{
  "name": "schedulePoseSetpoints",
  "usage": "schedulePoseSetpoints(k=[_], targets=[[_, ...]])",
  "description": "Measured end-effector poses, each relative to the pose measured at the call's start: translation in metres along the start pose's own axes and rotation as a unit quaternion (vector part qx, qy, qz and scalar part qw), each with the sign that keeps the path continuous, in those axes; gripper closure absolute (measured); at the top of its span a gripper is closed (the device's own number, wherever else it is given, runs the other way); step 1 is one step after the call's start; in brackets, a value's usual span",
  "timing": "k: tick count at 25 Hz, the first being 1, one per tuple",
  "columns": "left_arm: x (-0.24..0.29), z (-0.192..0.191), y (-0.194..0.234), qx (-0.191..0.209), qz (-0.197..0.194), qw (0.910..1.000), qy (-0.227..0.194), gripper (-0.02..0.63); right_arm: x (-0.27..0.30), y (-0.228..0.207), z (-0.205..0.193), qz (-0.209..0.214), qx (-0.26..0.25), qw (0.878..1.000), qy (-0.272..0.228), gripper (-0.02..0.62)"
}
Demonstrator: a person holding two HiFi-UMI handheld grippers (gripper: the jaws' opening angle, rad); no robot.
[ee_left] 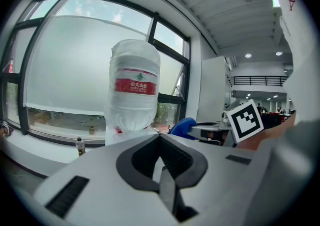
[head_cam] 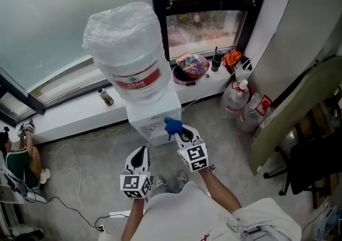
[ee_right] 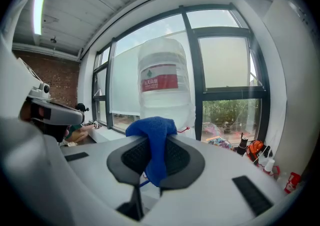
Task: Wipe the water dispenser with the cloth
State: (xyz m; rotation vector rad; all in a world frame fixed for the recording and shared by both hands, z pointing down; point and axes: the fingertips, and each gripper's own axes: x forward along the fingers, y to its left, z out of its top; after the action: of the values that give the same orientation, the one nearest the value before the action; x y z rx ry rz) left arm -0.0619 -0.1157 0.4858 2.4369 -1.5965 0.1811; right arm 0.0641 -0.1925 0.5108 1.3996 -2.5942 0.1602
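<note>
"Where's the cloth [head_cam: 172,125]?"

"Clenched in the jaws of the right gripper [head_cam: 180,134], a blue bunch sticking out. It's right up at the front of the water dispenser [head_cam: 152,125], under the big bottle [head_cam: 128,53]. I can't tell if it's touching."

"And the left gripper [head_cam: 141,152]?"

"Lower, apart from the dispenser, jaws pressed together on nothing."

"How will the cloth handle?"

"Soft, light and floppy, I'd say. Gripped deep in the bunch like that, it shouldn't slip. With that bottle on top, I'd press gently."
</note>
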Motion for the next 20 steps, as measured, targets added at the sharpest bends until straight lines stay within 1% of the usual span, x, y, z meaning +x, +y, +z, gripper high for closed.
schedulePoseSetpoints(k=[6,11,14,17,20], targets=[[-0.016,-0.009,-0.007,-0.002,-0.008,1.0000,0.000,0.594,-0.030,0.025,-0.003,-0.001,-0.001,1.000,-0.006,0.541],[-0.039,-0.002,-0.015,0.002,-0.023,0.9996,-0.018,0.594,-0.061,0.057,-0.001,-0.007,-0.006,1.000,-0.009,0.541],[-0.069,-0.006,-0.019,0.002,-0.029,0.9994,-0.020,0.594,-0.086,0.086,0.000,-0.012,-0.003,1.000,-0.011,0.541],[-0.109,-0.023,-0.022,-0.004,-0.026,0.9996,-0.011,0.594,-0.113,0.124,-0.009,-0.007,-0.002,1.000,-0.007,0.541],[-0.144,-0.040,-0.027,0.001,-0.029,0.9996,-0.003,0.594,-0.139,0.159,-0.021,-0.006,0.005,1.000,-0.007,0.541]])
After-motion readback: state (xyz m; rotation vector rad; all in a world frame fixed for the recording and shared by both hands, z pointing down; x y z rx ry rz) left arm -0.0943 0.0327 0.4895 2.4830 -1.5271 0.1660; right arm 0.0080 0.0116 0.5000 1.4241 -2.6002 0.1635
